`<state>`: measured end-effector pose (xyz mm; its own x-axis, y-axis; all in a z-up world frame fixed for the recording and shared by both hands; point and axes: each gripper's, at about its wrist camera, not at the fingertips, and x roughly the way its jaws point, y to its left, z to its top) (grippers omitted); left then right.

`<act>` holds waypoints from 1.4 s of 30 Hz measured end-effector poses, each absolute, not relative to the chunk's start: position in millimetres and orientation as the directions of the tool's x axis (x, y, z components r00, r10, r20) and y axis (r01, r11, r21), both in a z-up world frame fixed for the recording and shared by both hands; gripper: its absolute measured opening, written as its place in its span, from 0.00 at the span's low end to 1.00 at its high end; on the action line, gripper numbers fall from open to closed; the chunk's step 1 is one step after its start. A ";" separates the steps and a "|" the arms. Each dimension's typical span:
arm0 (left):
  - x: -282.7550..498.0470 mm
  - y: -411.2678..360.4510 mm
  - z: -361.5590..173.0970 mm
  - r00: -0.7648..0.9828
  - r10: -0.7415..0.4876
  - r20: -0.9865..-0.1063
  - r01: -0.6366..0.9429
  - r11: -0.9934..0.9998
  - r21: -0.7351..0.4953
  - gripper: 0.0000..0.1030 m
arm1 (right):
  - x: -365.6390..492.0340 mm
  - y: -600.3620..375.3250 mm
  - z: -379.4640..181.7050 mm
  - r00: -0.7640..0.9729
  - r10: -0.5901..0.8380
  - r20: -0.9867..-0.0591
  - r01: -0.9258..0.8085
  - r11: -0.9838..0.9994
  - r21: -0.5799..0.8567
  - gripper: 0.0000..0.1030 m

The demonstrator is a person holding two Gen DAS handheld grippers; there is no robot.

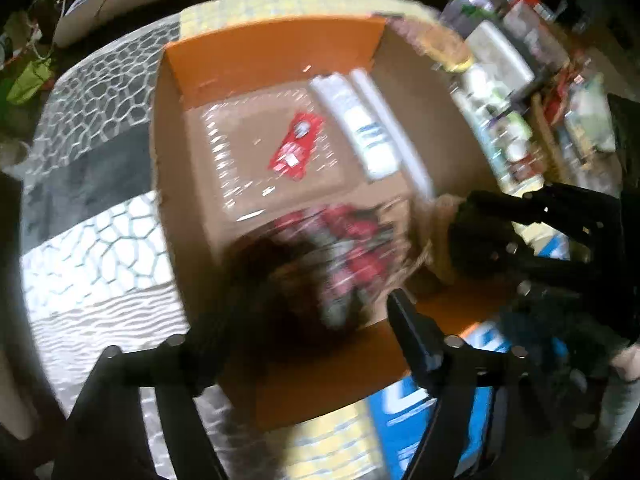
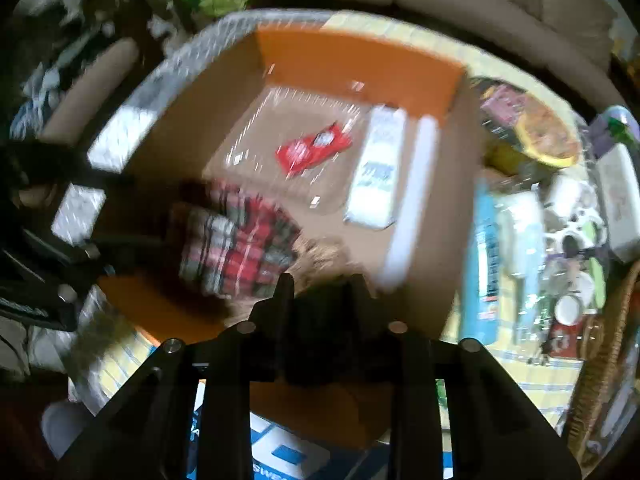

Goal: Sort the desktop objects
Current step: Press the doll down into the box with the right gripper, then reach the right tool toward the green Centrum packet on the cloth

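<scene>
Part done: box (image 2: 224, 92) already holds red packet (image 2: 314, 148), white tube (image 2: 376, 172) and plaid item (image 2: 240, 248). Left gripper (image 1: 304, 320) gapes wide, empty, over plaid item. Right gripper (image 2: 322, 280) narrow, hold unclear. Clutter (image 2: 560, 240) beside box remains unsorted.

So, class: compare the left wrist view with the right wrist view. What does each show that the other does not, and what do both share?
Only the left wrist view shows the grey honeycomb-patterned mat beside the box.

Only the right wrist view shows the wicker basket and the light blue bottle.

Both show the open cardboard box, and inside it the red packet, the white bottle and the plaid cloth.
</scene>
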<state>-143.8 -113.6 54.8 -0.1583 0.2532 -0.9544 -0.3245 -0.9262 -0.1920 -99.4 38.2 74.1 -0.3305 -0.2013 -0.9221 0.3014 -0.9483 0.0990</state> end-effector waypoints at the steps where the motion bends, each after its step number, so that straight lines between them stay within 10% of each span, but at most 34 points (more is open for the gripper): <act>1: -142.4 -110.8 55.8 -0.162 0.279 -0.947 -0.330 -0.919 -0.215 0.80 | -100.0 46.5 82.4 -0.347 -0.214 -0.913 0.285 -0.952 0.114 0.27; 11: -134.2 -90.1 23.9 -0.137 0.226 -0.964 -0.321 -0.931 -0.173 0.82 | -72.6 107.7 116.7 -0.415 -0.288 -0.863 0.230 -0.951 0.207 0.28; 20: -106.0 -77.2 66.0 -0.272 0.386 -0.881 -0.340 -0.896 -0.288 1.00 | -38.2 180.0 112.0 -0.453 -0.228 -0.862 0.148 -0.973 0.179 0.52; 42: -102.0 -14.6 55.2 -0.320 0.461 -0.828 -0.245 -0.884 -0.398 1.00 | -86.4 187.0 -22.9 -0.171 -0.197 -0.965 -0.022 -0.979 0.204 0.49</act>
